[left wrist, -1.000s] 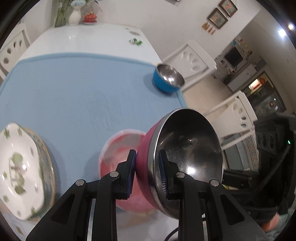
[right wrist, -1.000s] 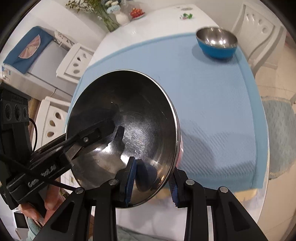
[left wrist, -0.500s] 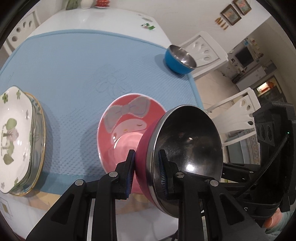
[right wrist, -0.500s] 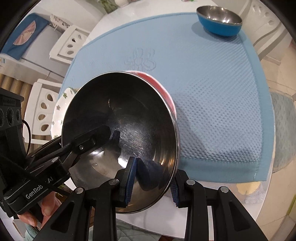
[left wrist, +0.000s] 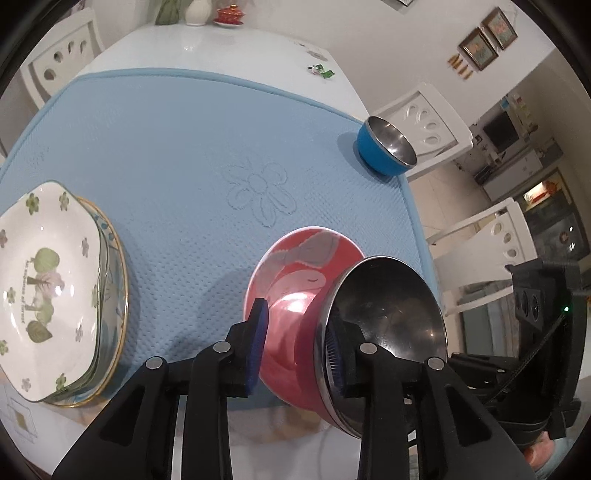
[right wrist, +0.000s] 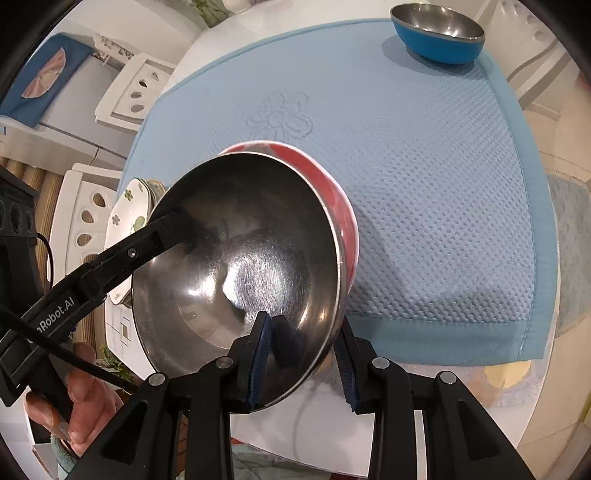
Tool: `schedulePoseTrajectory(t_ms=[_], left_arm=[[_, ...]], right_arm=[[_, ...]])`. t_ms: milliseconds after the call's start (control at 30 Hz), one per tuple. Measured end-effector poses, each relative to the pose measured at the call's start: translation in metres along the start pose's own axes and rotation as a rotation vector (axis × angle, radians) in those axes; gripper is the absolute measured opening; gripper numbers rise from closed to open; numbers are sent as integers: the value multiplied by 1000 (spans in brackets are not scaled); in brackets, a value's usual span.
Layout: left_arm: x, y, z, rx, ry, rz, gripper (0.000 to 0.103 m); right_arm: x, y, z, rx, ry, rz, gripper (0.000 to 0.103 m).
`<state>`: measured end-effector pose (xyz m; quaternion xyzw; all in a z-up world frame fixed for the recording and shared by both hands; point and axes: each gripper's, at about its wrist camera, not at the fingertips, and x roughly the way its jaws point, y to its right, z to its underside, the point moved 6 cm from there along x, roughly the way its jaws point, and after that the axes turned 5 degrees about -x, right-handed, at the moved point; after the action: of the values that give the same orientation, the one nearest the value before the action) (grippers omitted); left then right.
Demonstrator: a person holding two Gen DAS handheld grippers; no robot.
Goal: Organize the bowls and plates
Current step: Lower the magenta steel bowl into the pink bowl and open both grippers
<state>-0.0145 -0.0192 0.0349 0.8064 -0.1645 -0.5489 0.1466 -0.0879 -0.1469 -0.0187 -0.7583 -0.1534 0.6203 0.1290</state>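
Observation:
A steel bowl with a pink outside rests tilted inside a red cartoon bowl on the blue mat. My left gripper has opened; its jaws straddle the steel bowl's rim with a gap on the outer side. My right gripper also stands open around the opposite rim. A blue bowl with a steel inside sits at the mat's far right corner. A stack of floral plates sits at the left.
The blue mat covers a white table. White chairs stand around it. A vase and small red dish sit at the far end. The near table edge lies under the grippers.
Both grippers have lowered the steel bowl into the red bowl, then opened their jaws. The view has moved closer to the mat.

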Motion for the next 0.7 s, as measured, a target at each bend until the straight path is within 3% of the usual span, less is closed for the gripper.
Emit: schedulePoseTrajectory(t_ms=[233,500,600,700], left_arm=[[-4,-2,5,9,8,-24,27],[-15,-11,3,-11,31,-19,27],[-12,-15,5,-17,22,-30,27],[-6,-18,7,-31,1,-30,27]], right_arm=[[-7,8,-8,16,23,15,33],[-23,16,-7,23,43,-51,35],[-36,16,-3,23,84,-104,35],[-39,15,-4,8,106,-101,35]])
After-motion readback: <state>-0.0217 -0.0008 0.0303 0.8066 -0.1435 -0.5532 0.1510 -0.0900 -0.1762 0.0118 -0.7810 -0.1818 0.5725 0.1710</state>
